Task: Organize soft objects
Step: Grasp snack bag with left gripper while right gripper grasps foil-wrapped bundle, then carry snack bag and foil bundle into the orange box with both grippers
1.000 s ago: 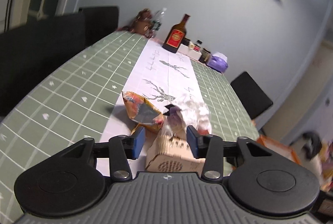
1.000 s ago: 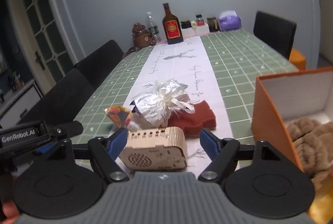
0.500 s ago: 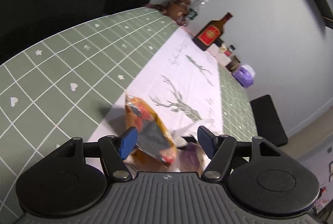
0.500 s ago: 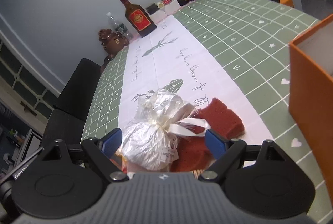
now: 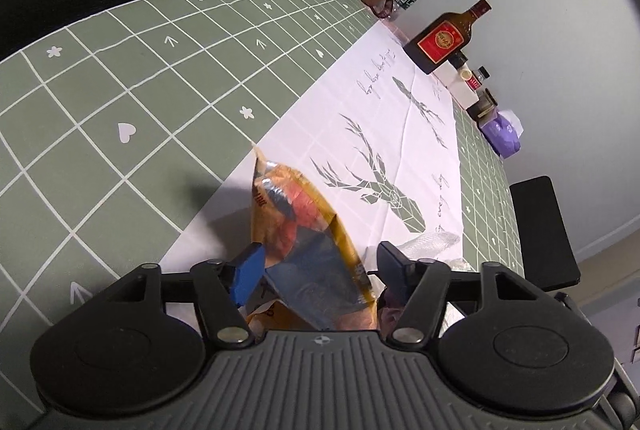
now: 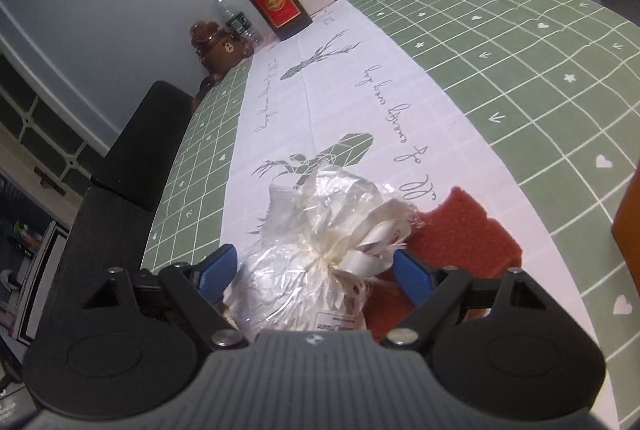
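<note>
Left hand-held gripper (image 5: 318,264) jaws apart, just closing round snack bag (image 5: 304,230), no clamp yet. Right hand-held gripper (image 6: 316,270) apart, just narrowing, straddling wrapped bundle (image 6: 320,242) w/ ribbon, ready to grab.

Left gripper (image 5: 318,264) jaws just closing somewhat around an orange snack bag (image 5: 304,230), pads not clearly pressing, white deer-print runner (image 5: 400,134) ahead, brown bottle (image 5: 444,38) far beyond, purple tissue pack (image 5: 502,130) far right.
</note>
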